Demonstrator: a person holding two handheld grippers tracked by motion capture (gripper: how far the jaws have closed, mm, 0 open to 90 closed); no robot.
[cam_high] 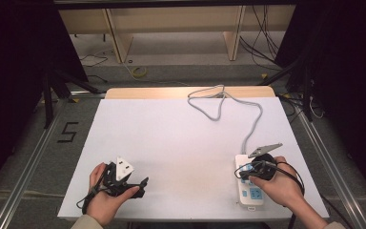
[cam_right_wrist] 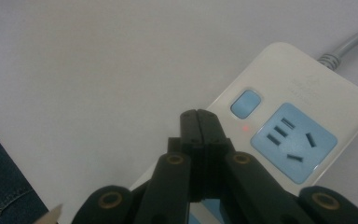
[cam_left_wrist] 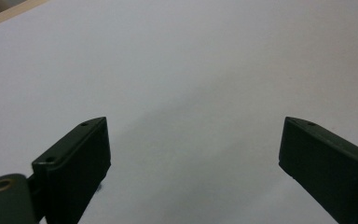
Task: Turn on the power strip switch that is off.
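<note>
Glossy white plastic power strip (cam_right_wrist: 303, 116) on matt white table (cam_high: 171, 138).

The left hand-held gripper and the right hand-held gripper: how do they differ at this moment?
The left hand-held gripper has its jaws wide apart; the right hand-held gripper has its jaws pressed together. The left one is over bare white table; the right one is over the power strip, its tips near the blue switch. Both hold nothing, and each is held in one hand.
</note>
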